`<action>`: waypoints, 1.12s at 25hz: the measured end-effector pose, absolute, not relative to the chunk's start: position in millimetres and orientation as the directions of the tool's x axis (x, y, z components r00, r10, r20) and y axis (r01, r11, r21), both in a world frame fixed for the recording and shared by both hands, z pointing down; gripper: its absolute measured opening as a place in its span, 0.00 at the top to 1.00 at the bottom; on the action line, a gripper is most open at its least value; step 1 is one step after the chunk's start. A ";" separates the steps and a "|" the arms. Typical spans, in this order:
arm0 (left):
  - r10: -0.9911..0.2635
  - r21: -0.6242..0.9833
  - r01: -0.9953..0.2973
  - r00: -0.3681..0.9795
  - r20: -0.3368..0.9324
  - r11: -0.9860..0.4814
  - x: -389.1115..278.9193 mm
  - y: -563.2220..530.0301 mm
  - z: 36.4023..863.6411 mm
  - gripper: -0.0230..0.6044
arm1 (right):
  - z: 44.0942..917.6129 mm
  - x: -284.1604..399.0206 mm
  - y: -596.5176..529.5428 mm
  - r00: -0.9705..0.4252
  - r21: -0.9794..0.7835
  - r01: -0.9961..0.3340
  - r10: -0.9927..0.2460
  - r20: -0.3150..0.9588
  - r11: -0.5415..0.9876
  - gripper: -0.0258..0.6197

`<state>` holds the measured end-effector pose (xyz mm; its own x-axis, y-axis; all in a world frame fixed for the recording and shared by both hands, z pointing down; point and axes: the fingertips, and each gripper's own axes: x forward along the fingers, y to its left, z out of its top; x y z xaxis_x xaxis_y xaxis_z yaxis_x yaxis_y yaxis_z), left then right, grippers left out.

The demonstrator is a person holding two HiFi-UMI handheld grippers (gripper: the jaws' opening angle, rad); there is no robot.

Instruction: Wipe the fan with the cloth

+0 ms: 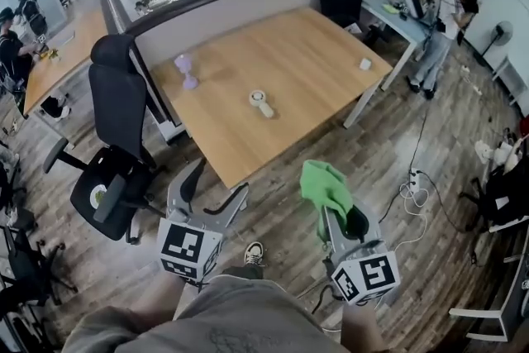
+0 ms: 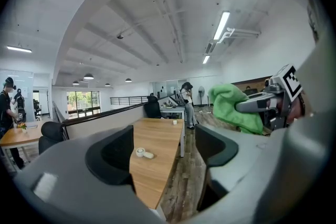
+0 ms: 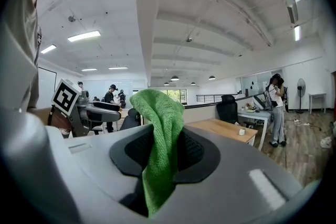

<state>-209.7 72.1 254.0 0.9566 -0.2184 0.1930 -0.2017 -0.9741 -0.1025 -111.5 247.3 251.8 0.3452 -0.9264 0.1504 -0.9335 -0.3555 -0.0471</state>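
Observation:
A small white hand-held fan (image 1: 261,102) lies flat near the middle of the wooden table (image 1: 314,54). My left gripper (image 1: 220,179) hangs open over the floor in front of the table's near corner, with nothing between its jaws. In the left gripper view the fan (image 2: 143,153) shows far off between the open jaws of that gripper (image 2: 164,152). My right gripper (image 1: 336,215) is shut on a green cloth (image 1: 324,184), also short of the table. In the right gripper view the cloth (image 3: 161,134) stands up and drapes between the jaws of that gripper (image 3: 164,153).
A purple object (image 1: 185,70) stands at the table's left and a small white cube (image 1: 364,64) near its right edge. A black office chair (image 1: 116,136) stands left of the table. Cables and a power strip (image 1: 416,182) lie on the wood floor. A person (image 1: 442,29) stands at the far desk.

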 end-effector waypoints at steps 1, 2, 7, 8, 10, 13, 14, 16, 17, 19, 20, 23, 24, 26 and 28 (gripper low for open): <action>-0.215 -0.101 -0.198 0.957 0.194 -0.975 -201.2 63.5 254.8 0.38 | 251.9 -102.8 237.6 0.347 -0.044 -0.933 -0.925 0.153 -0.357 0.81; -0.211 -0.100 -0.194 0.958 0.195 -0.976 -193.2 55.3 256.0 0.38 | 252.2 -94.6 228.3 0.349 -0.043 -0.932 -0.924 0.155 -0.359 0.81; -0.199 -0.097 -0.182 0.959 0.204 -0.978 -165.4 19.3 261.1 0.39 | 253.5 -69.9 187.9 0.343 -0.051 -0.934 -0.926 0.160 -0.354 0.81; -0.201 -0.091 -0.186 0.958 0.206 -0.978 -162.6 12.9 262.9 0.39 | 255.3 -67.0 181.8 0.340 -0.052 -0.934 -0.926 0.166 -0.352 0.81; -0.209 -0.075 -0.198 0.954 0.213 -0.977 -157.0 1.4 268.2 0.39 | 259.6 -60.3 171.4 0.333 -0.058 -0.936 -0.926 0.180 -0.348 0.81; -0.223 -0.060 -0.215 0.948 0.228 -0.975 -149.2 -12.7 277.5 0.39 | 265.0 -49.1 157.2 0.313 -0.068 -0.941 -0.929 0.196 -0.331 0.81; -0.226 -0.061 -0.218 0.946 0.231 -0.974 -146.1 -16.5 279.6 0.39 | 266.6 -45.0 153.1 0.309 -0.067 -0.942 -0.930 0.201 -0.327 0.81; -0.225 -0.065 -0.216 0.947 0.230 -0.974 -137.0 -22.8 281.3 0.39 | 269.1 -34.9 145.7 0.307 -0.064 -0.943 -0.929 0.205 -0.326 0.81; -0.226 -0.066 -0.216 0.947 0.228 -0.974 -131.4 -26.0 281.9 0.39 | 270.1 -28.8 141.9 0.308 -0.064 -0.943 -0.929 0.205 -0.326 0.81; -0.234 -0.069 -0.224 0.945 0.227 -0.972 -119.9 -33.0 283.9 0.39 | 272.3 -16.0 134.1 0.304 -0.065 -0.944 -0.931 0.203 -0.322 0.81; -0.242 -0.070 -0.232 0.943 0.228 -0.970 -114.5 -36.6 285.6 0.39 | 273.5 -9.2 130.2 0.300 -0.066 -0.946 -0.933 0.202 -0.318 0.81; -0.264 -0.068 -0.255 0.937 0.227 -0.964 -95.6 -45.2 290.0 0.39 | 277.4 13.6 118.0 0.280 -0.070 -0.952 -0.939 0.200 -0.298 0.81; -0.271 -0.068 -0.262 0.936 0.227 -0.963 -88.6 -47.7 291.2 0.39 | 279.6 21.9 113.6 0.270 -0.074 -0.955 -0.942 0.201 -0.289 0.81; -0.290 -0.069 -0.281 0.929 0.230 -0.957 -73.8 -53.9 293.7 0.39 | 284.3 40.1 103.7 0.244 -0.080 -0.961 -0.948 0.204 -0.265 0.81; -0.318 -0.069 -0.311 0.917 0.239 -0.948 -58.7 -60.7 298.1 0.39 | 285.9 60.6 94.6 0.215 -0.084 -0.968 -0.955 0.205 -0.236 0.81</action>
<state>-58.7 -60.7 298.1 0.9175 -0.3181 0.2387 -0.3108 -0.9480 -0.0689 60.6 94.6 285.9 0.2147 -0.9550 0.2046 -0.9682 -0.2357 -0.0843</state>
